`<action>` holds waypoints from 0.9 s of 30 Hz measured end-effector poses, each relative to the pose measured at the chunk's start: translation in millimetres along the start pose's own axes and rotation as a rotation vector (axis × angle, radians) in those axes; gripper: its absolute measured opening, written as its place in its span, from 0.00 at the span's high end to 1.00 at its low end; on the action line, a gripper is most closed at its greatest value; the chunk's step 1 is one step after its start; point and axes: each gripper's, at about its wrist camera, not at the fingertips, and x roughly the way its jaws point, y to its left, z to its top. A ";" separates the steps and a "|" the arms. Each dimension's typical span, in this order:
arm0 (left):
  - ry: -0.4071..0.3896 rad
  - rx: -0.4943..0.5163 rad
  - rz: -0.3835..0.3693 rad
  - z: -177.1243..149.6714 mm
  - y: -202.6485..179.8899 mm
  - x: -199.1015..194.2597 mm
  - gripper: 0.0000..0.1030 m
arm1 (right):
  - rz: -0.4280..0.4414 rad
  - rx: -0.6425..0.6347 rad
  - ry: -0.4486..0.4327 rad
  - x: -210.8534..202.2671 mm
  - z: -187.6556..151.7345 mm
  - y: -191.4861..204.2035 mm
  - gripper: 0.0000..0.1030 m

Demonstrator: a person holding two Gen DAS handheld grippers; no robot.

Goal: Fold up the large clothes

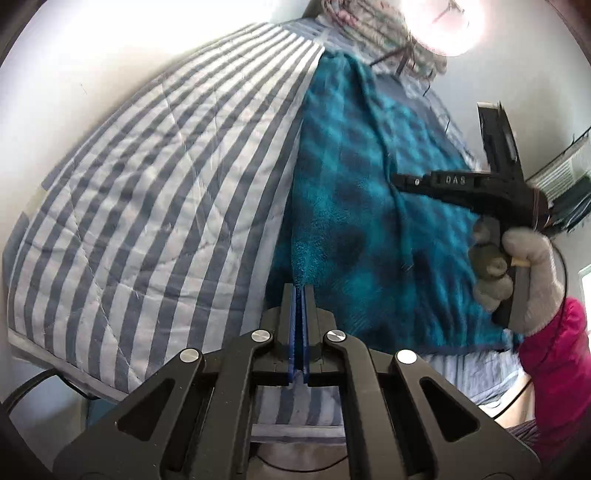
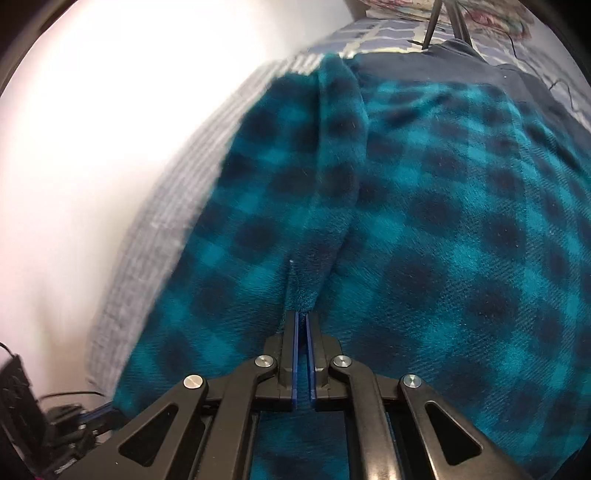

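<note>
A teal and dark-blue checked fleece garment [image 1: 354, 206] lies spread on a bed with a blue-and-white striped quilt [image 1: 147, 192]. My left gripper [image 1: 299, 291] is shut on the garment's near left edge, where the fleece runs down between the blue pads. In the left wrist view my right gripper [image 1: 397, 181] reaches in from the right, held by a grey-gloved hand [image 1: 524, 280] with a pink sleeve. In its own view the right gripper [image 2: 301, 317] is shut on a raised fold of the fleece garment [image 2: 443, 229] running away down the middle.
A patterned cloth [image 1: 369, 26] and a bright light [image 1: 439, 22] are at the head of the bed. A dark navy cloth [image 2: 424, 70] lies beyond the fleece. Cables and dark devices [image 2: 62, 417] sit low at the bed's left. A white wall [image 2: 110, 129] borders that side.
</note>
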 end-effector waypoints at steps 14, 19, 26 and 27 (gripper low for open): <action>-0.022 -0.071 -0.041 7.9 5.4 1.9 0.47 | 0.002 -0.103 -0.236 -62.5 27.0 16.9 0.79; 0.042 -0.019 -0.010 5.5 -2.0 20.8 0.59 | 0.012 -0.094 -0.272 -39.7 81.7 27.7 0.80; 0.070 -0.014 -0.021 5.8 -9.5 34.2 0.87 | -0.035 -0.036 -0.291 7.9 156.0 22.3 0.82; 0.070 -0.022 -0.024 6.8 -9.4 33.7 0.88 | -0.043 -0.022 -0.290 16.3 165.7 20.6 0.82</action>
